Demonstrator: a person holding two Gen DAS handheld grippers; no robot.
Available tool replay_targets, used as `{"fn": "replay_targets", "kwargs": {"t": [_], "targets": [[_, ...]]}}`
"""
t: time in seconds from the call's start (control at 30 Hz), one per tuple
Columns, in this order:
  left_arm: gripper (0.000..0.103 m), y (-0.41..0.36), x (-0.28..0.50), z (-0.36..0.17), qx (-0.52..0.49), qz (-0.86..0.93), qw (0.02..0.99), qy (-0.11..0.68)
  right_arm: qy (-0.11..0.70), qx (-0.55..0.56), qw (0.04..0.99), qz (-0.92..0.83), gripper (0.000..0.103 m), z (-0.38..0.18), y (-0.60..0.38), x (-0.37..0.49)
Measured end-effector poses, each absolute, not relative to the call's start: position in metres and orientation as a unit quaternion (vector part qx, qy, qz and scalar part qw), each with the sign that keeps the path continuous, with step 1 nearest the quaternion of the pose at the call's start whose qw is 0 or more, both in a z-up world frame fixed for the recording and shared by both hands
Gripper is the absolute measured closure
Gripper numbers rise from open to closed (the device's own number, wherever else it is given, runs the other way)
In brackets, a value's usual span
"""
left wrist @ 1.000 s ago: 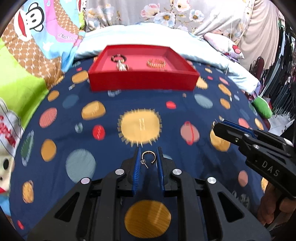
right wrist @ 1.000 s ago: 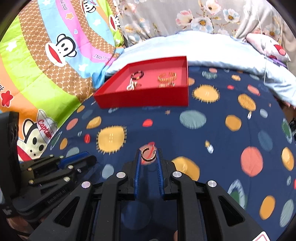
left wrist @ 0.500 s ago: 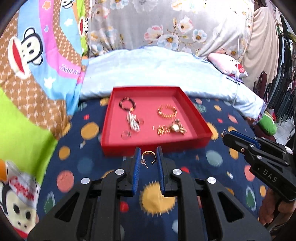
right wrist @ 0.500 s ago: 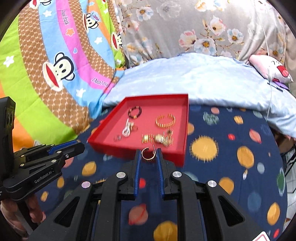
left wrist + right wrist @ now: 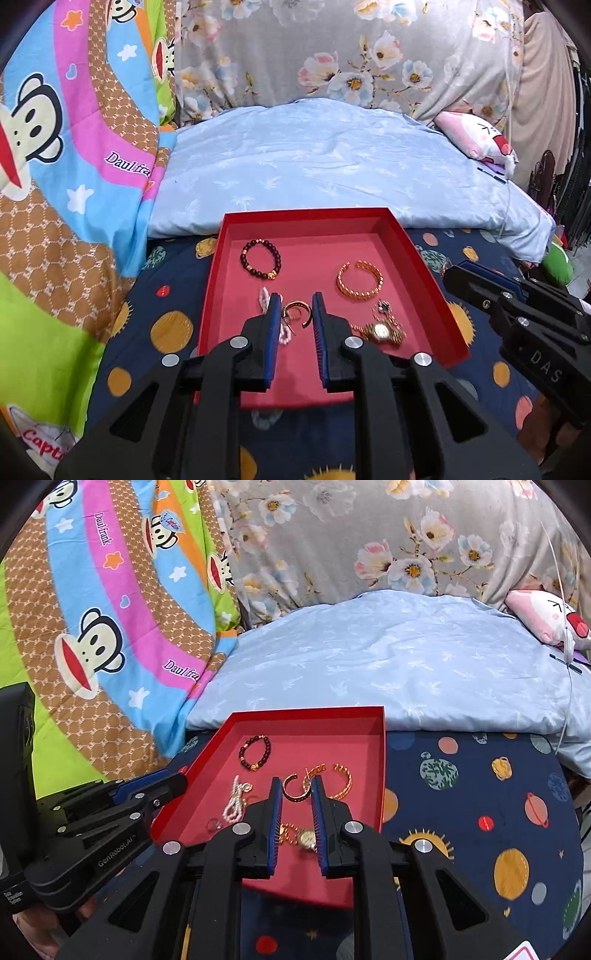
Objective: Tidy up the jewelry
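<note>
A red tray (image 5: 421,266) (image 5: 382,775) lies on the dark planet-print bedspread. In it are a dark bead bracelet (image 5: 260,259) (image 5: 255,752), a gold cuff bangle (image 5: 359,281) (image 5: 341,780), a gold watch (image 5: 380,331) (image 5: 306,839) and a pearl piece (image 5: 235,800). My left gripper (image 5: 295,310) is shut on a gold hoop earring (image 5: 298,309) and holds it over the tray's near left part. My right gripper (image 5: 295,788) is shut on a second gold hoop earring (image 5: 294,787) over the tray's middle. Each gripper shows in the other's view, the right one (image 5: 517,314) and the left one (image 5: 110,812).
A pale blue quilt (image 5: 332,166) lies behind the tray. A colourful monkey-print blanket (image 5: 74,184) rises on the left. A pink plush pillow (image 5: 476,136) sits at the back right. A small ring (image 5: 213,824) lies in the tray's near left corner.
Both grippers have moved forward from the open bedspread to above the red tray, each still carrying its hoop earring. The tray now sits right under the fingertips.
</note>
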State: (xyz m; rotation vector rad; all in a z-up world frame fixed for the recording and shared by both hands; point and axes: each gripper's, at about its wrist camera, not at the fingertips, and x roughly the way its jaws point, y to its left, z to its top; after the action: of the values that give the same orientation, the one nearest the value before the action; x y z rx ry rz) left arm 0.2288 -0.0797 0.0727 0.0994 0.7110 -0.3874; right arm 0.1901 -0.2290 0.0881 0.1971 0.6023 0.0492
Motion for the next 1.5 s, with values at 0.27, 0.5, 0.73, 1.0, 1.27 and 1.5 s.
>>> {"fn": "replay_targets", "kwargs": {"t": [0.27,0.5,0.73,1.0,1.27,1.5], "targets": [[0.087,-0.090,0.262,0.060,0.045,-0.178,0.913,0.364,0.306,0.098,0.946,0.026,0.088,0.082,-0.234,0.219],[0.087,-0.097,0.295,0.060,0.047,-0.164,0.912,0.372,0.323,0.110,0.940,0.024,0.088,0.076,-0.246,0.252],[0.086,-0.106,0.320,0.054,0.050,-0.157,0.911,0.378,0.343,0.102,0.934,0.016,0.088,0.065,-0.250,0.277],[0.085,-0.109,0.326,0.042,0.049,-0.147,0.908,0.389,0.357,0.105,0.928,0.017,0.087,0.050,-0.251,0.287],[0.073,-0.104,0.320,0.042,0.048,-0.140,0.911,0.384,0.343,0.110,0.933,0.013,0.087,0.056,-0.257,0.276],[0.064,-0.099,0.308,0.048,0.042,-0.137,0.915,0.378,0.344,0.105,0.933,0.015,0.086,0.058,-0.258,0.273]]}}
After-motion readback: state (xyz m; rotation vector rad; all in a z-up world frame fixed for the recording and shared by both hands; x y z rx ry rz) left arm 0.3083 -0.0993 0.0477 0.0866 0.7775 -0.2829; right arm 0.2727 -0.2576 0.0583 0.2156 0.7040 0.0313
